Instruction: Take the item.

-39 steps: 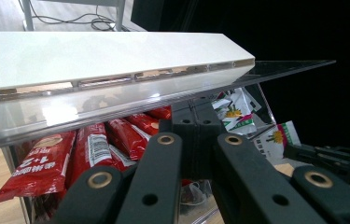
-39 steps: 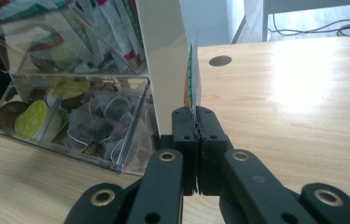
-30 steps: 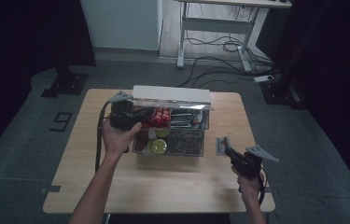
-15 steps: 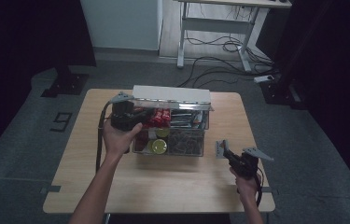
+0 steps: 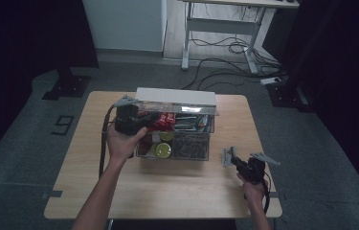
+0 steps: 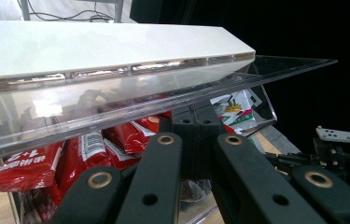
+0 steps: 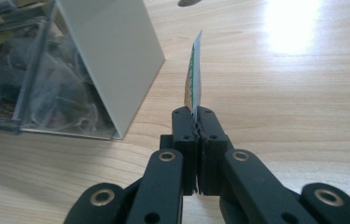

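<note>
- Looking down from the high view first: left gripper (image 5: 136,120) parked at the left end of the clear organizer box (image 5: 186,143), apparently steadying it or propping the lid (image 5: 176,97) so the thing doesn't skid across the tabletop (image 5: 119,191). Right gripper (image 5: 237,160) sits well apart from the box, off to its right, low over the wood, with a small packet (image 5: 227,156) sticking up from the fingers.
- Switching to the left gripper view: fingers pressed together, nothing visibly pinched, tips tucked just under the raised transparent lid edge (image 6: 116,100). Probably why the lid stays tilted up. Red snack packs (image 6: 84,149) stacked right below, a white and green pouch (image 6: 234,108) further back. Other gripper (image 6: 338,154) off to the side, in the dark.
- Then the right gripper view: fingers clamped tight on a thin sachet (image 7: 194,81), held edge-on and upright, pinched by its bottom edge, so it reads as a sliver. Box corner (image 7: 112,60) near, up left, not touching. Guessing freshly pulled out and about to be set down on bare wood, though could be the reverse. Can't read the print.
</note>
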Tool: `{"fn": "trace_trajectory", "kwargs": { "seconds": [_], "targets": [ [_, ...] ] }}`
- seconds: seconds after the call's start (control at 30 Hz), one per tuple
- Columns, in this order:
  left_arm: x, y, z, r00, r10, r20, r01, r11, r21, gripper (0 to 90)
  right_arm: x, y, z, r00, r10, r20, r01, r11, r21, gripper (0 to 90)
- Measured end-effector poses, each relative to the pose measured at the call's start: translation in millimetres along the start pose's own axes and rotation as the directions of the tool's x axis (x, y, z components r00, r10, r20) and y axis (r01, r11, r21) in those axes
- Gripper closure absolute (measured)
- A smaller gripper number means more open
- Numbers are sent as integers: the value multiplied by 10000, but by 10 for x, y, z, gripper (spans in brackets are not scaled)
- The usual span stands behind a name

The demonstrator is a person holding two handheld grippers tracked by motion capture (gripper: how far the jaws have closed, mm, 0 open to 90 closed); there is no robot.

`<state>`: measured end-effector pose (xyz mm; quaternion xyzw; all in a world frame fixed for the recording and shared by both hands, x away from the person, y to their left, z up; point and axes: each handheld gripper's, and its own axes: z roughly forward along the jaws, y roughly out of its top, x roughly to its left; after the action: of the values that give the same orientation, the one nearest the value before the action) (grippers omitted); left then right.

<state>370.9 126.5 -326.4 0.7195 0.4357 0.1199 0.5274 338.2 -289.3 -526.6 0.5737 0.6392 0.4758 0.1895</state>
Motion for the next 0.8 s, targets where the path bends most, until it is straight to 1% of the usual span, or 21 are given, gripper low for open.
{"fn": "trace_trajectory", "kwargs": {
  "seconds": [0.27,0.33,0.4,0.43,0.57,0.7,0.8],
  "targets": [
    [-7,-8,8,10000,-2,-23,2,10000,4,900,-93,-28,21,9992,39,392,-45,9999,149,855],
    [-12,-11,7,10000,10,-46,-10,10000,-31,900,-117,-34,30,9988,119,484,-128,9997,193,835],
    [-26,-13,8,10000,31,-46,-32,10000,-60,900,-150,-43,47,9981,137,601,-160,9992,379,816],
    [-30,-13,9,10000,49,-49,-49,10000,-55,900,-171,-56,61,9976,231,649,-260,9987,438,807],
    [-40,-8,17,10000,79,-31,-79,10000,-23,900,-212,-86,91,9964,269,807,-318,9977,601,776],
    [-44,-9,23,10000,69,-24,-69,10000,-24,900,-222,-103,124,9935,103,1132,-201,9961,856,698],
    [-45,-10,23,10000,83,-21,-83,10000,-15,900,-222,-117,153,9891,41,1470,-210,9933,1135,599]
  ]
}}
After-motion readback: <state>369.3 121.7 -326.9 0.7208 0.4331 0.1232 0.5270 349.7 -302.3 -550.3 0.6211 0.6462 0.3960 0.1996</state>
